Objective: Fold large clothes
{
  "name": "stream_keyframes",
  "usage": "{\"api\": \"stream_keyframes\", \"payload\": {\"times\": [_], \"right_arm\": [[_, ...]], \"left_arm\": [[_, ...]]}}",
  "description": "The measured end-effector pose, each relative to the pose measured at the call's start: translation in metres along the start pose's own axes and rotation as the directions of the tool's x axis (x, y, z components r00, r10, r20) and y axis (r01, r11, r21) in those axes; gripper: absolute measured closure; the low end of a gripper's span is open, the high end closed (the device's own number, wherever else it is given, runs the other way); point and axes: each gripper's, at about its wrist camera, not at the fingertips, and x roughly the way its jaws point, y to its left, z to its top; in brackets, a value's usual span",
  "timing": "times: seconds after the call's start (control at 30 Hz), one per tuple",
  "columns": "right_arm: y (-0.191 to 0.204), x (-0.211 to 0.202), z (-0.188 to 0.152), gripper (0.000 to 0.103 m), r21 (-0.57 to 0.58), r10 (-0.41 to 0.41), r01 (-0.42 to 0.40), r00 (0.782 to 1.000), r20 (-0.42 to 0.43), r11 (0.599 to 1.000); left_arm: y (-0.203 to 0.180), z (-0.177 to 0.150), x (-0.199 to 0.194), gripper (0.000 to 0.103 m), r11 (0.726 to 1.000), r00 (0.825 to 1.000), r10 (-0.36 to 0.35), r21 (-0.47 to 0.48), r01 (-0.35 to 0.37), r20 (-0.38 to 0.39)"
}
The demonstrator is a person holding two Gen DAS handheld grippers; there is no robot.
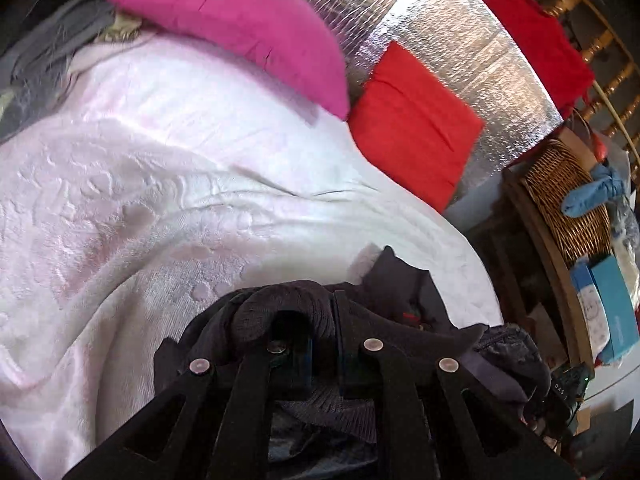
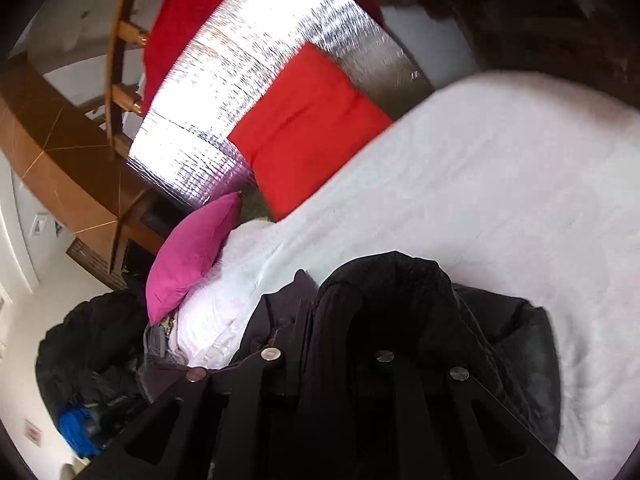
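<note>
Bedspread (image 1: 168, 184): white, embossed plush, filling the space ahead of and to the left of the left jaws; in the right wrist view it spreads ahead of and to the right of the right jaws.
Foil panel (image 1: 460, 44): silver quilted sheet standing far ahead of both pairs of jaws, past the far edge of the bedspread.
Dark jacket (image 2: 404, 304): black padded garment, bunched and draped over the tips of the right jaws, its folds falling to both sides of them onto the bedspread; in the left wrist view a ribbed knit cuff or hem of it wraps over the tips of the left jaws.
Magenta pillow (image 1: 240, 28): well ahead of the left jaws, lying on the far part of the bedspread; ahead and to the left of the right jaws.
Red cushion (image 1: 416, 120): ahead and to the right of the left jaws, leaning against the foil panel, near the magenta pillow.
Wicker basket (image 1: 560, 196): far right of the left jaws, off the bed, with a blue cloth just beside its rim.
Left gripper (image 1: 308, 320): jaws closed on the ribbed edge of the dark jacket.
Right gripper (image 2: 332, 316): jaw tips buried under jacket fabric; whether they pinch it cannot be made out.
</note>
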Motion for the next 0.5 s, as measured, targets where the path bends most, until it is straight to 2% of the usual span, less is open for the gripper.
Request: {"api": "stream_keyframes", "payload": {"times": [0.1, 0.17, 0.23, 0.3, 0.33, 0.37, 0.4, 0.43, 0.47, 0.5], "right_arm": [[-0.019, 0.011, 0.005, 0.08, 0.108, 0.059, -0.055, 0.998, -0.037, 0.993], [-0.029, 0.013, 0.005, 0.077, 0.151, 0.109, -0.103, 0.994, -0.03, 0.983], [-0.034, 0.013, 0.005, 0.076, 0.162, 0.13, -0.126, 0.991, -0.018, 0.979], [-0.032, 0.009, 0.007, 0.076, 0.147, 0.143, -0.138, 0.99, -0.022, 0.979], [-0.031, 0.006, 0.008, 0.076, 0.145, 0.16, -0.156, 0.987, -0.017, 0.977], [-0.032, 0.001, 0.009, 0.076, 0.155, 0.188, -0.184, 0.982, -0.008, 0.971], [-0.033, -0.004, 0.011, 0.075, 0.169, 0.215, -0.211, 0.977, -0.002, 0.963], [-0.035, -0.007, 0.012, 0.074, 0.184, 0.233, -0.229, 0.973, 0.005, 0.956], [-0.038, -0.01, 0.013, 0.069, 0.206, 0.251, -0.248, 0.968, 0.014, 0.947], [-0.044, -0.013, 0.012, 0.059, 0.247, 0.278, -0.277, 0.96, 0.029, 0.929]], "left_arm": [[0.008, 0.002, 0.012, 0.091, 0.999, 1.0, -0.016, -0.03, 0.016, -0.019], [0.013, 0.005, 0.016, 0.091, 0.996, 0.998, -0.051, -0.068, 0.049, -0.031], [0.016, 0.007, 0.014, 0.086, 0.991, 0.996, -0.085, -0.108, 0.081, -0.031], [0.012, 0.008, 0.003, 0.074, 0.99, 0.995, -0.099, -0.102, 0.099, 0.002], [0.008, 0.007, -0.009, 0.053, 0.991, 0.994, -0.098, -0.087, 0.102, 0.051], [0.004, 0.006, -0.019, 0.026, 0.993, 0.992, -0.079, -0.075, 0.087, 0.1], [-0.001, 0.003, -0.036, 0.017, 0.997, 0.983, -0.038, -0.054, 0.049, 0.18], [-0.006, 0.001, -0.049, 0.013, 0.999, 0.972, -0.011, -0.036, 0.02, 0.235], [-0.011, 0.0, -0.062, 0.013, 1.0, 0.962, 0.003, -0.009, -0.001, 0.272], [-0.016, -0.001, -0.073, 0.013, 1.0, 0.961, 0.007, 0.011, -0.011, 0.277]]}}
